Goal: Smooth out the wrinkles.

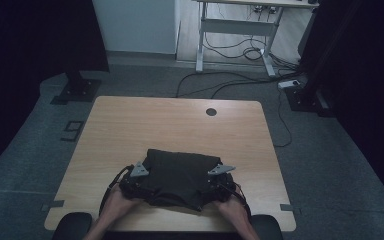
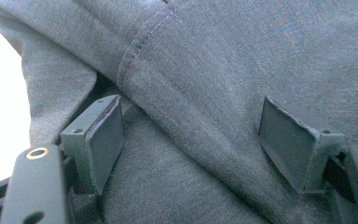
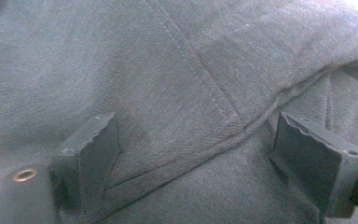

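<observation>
- Table (image 1: 130, 125): a pale wood top that reaches away ahead of both tongs, with bare board to the outer side of each. A small dark round hole (image 1: 211, 112) sits well beyond the tongs, near the far edge.
- Garment (image 1: 177, 177): a dark, folded piece of cloth that lies flat on the table between the two tongs and stretches ahead of them. Its left edge is at the left tongs and its right edge at the right tongs. Up close it is grey knit with stitched seams (image 2: 135, 51), and a folded hem (image 3: 242, 133) runs across between the right jaws.
- Hands: the left hand (image 1: 116, 202) and the right hand (image 1: 230, 206) sit just behind their tongs, near the table's close edge, forearms coming in from below.
- Left tongs (image 1: 132, 182): at the garment's left edge, jaws spread wide. In the left gripper view (image 2: 191, 140) the cloth lies between and beyond the two black pads (image 2: 105, 140), but the pads stand apart and do not pinch it. Open, gripping nothing.
- Right tongs (image 1: 220, 184): at the garment's right edge, likewise spread. In the right gripper view (image 3: 196, 154) the cloth and its hem fill the gap between the pads (image 3: 307, 156), which are not pressed together on it. Open, gripping nothing.
- Grey plates: one three-cornered plate tops each of the tongs, just beside the cloth's near corners.
</observation>
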Tool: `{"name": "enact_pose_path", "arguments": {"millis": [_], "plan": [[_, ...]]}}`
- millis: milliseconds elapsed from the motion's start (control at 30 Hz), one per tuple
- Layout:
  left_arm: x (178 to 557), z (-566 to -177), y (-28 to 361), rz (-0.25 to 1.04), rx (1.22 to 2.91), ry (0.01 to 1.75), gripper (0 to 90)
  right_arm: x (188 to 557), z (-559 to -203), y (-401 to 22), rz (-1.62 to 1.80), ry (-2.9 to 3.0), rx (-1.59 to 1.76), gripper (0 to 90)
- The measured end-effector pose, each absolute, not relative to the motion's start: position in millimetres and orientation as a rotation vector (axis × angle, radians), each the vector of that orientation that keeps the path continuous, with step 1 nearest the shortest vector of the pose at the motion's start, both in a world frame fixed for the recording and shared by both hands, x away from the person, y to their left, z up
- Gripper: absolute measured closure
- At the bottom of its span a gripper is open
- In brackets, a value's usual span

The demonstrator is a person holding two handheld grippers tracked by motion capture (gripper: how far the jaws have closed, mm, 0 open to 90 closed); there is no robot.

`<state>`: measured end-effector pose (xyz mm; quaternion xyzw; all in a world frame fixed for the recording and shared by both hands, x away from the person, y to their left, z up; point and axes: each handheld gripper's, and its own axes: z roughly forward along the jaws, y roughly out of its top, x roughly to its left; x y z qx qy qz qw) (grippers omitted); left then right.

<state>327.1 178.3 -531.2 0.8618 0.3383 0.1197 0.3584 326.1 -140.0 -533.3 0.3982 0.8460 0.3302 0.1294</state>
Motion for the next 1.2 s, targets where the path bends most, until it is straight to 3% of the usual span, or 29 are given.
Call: {"name": "enact_pose_path", "arguments": {"millis": [667,1200], "plan": [[354,-538,172,0.340,2.194,0.910,20.8,361,-539,-147,0.966,2.400,1.233,15.0],[409,-540,170,0.364,2.160,0.964,20.6,417,-538,-144,0.943,2.328,1.289,16.0]]}}
